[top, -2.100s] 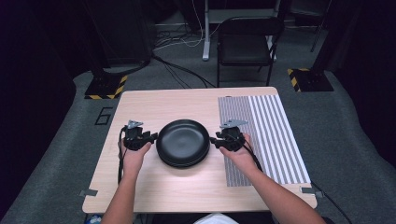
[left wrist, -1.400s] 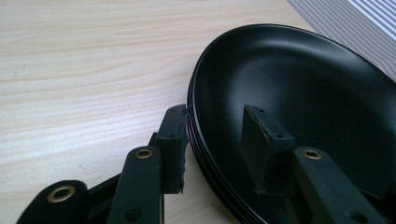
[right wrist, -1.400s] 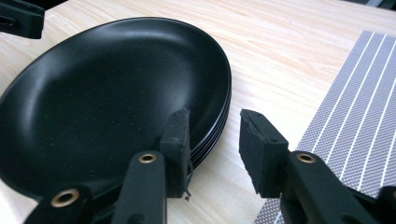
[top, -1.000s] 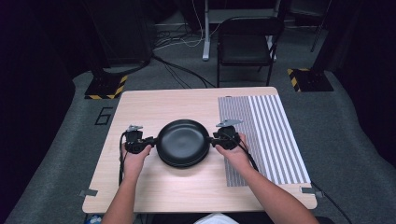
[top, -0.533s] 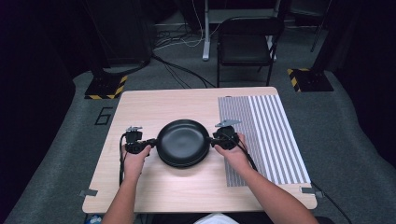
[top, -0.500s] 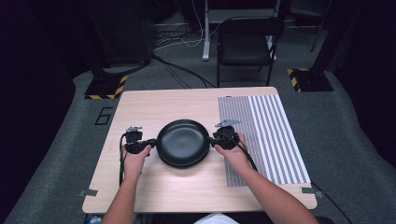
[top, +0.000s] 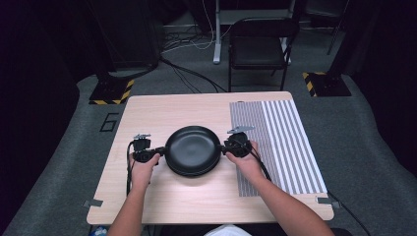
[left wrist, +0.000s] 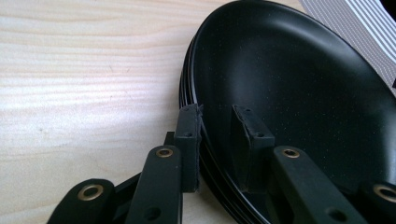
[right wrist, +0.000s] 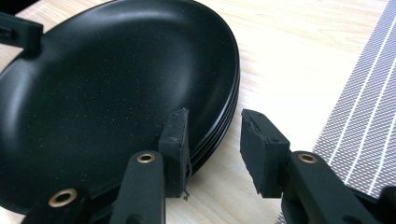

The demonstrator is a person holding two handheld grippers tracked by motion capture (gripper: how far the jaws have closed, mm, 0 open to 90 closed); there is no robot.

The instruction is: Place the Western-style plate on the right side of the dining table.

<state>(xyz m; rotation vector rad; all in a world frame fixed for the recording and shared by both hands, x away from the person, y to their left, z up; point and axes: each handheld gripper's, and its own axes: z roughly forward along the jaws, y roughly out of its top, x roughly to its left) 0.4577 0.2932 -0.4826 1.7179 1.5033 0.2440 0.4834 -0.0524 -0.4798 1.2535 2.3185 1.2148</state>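
A stack of black plates lies in the middle of the wooden table. My left gripper is at its left rim. In the left gripper view the jaws have just been closing. One pad sits against the outside of the rim and the other on the inner face of the plates, so my left gripper is shut on the rim. My right gripper is at the right rim. In the right gripper view one pad rests on the plates. The outer pad stands off the rim, with table showing between, so my right gripper is open.
A grey striped placemat covers the right part of the table, just behind my right hand. A black chair stands beyond the far edge, with cables on the floor around it. Bare wood lies in front of and behind the plates.
Since two seconds ago the stack and both hands have shifted slightly toward the person. Over the last second nothing has visibly moved.
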